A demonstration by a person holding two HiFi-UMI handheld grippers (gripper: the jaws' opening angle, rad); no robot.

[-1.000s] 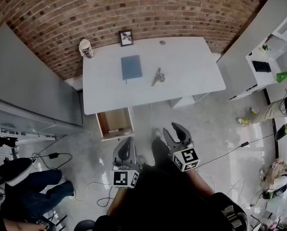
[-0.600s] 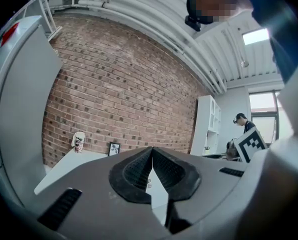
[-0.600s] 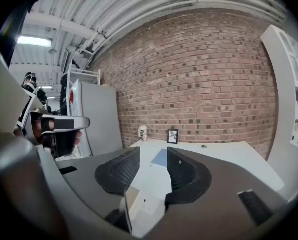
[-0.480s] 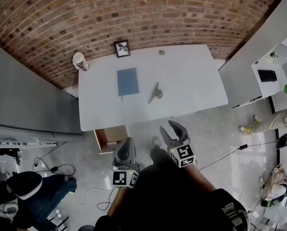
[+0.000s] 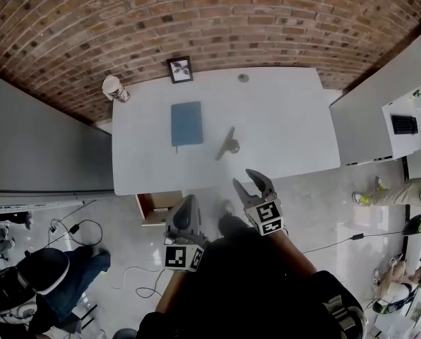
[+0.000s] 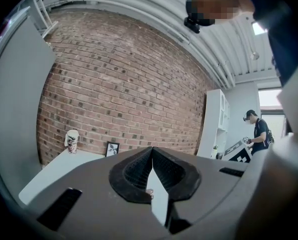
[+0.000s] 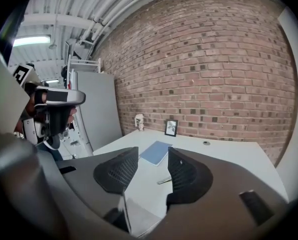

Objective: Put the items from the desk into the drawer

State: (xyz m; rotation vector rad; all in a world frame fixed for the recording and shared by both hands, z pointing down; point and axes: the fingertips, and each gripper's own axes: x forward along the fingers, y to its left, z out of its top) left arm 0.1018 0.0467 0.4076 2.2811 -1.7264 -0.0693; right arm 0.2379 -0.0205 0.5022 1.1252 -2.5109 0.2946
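Observation:
On the white desk (image 5: 281, 129) lie a blue notebook (image 5: 186, 124) and a small grey metal tool (image 5: 229, 144). A patterned cup (image 5: 116, 88) and a framed picture (image 5: 180, 69) stand along the desk's far edge by the brick wall. A wooden drawer (image 5: 159, 207) stands open under the desk's near left corner. My left gripper (image 5: 188, 202) is shut and empty beside the drawer. My right gripper (image 5: 249, 182) hangs open before the desk's near edge; its jaws have just been opening with nothing between them. The right gripper view shows the notebook (image 7: 156, 152) and tool (image 7: 165, 180) beyond its jaws.
A grey cabinet (image 5: 34, 133) flanks the desk's left; a white unit (image 5: 380, 129) flanks its right. A seated person's legs (image 5: 58, 277) and floor cables (image 5: 76, 228) lie at lower left. Another person (image 6: 259, 132) stands far right. A round grommet (image 5: 243, 78) sits in the desk top.
Both grippers have moved forward toward the desk, and the right one now reaches its near edge. The right jaws stand a little wider. The drawer now lies beside the left gripper.

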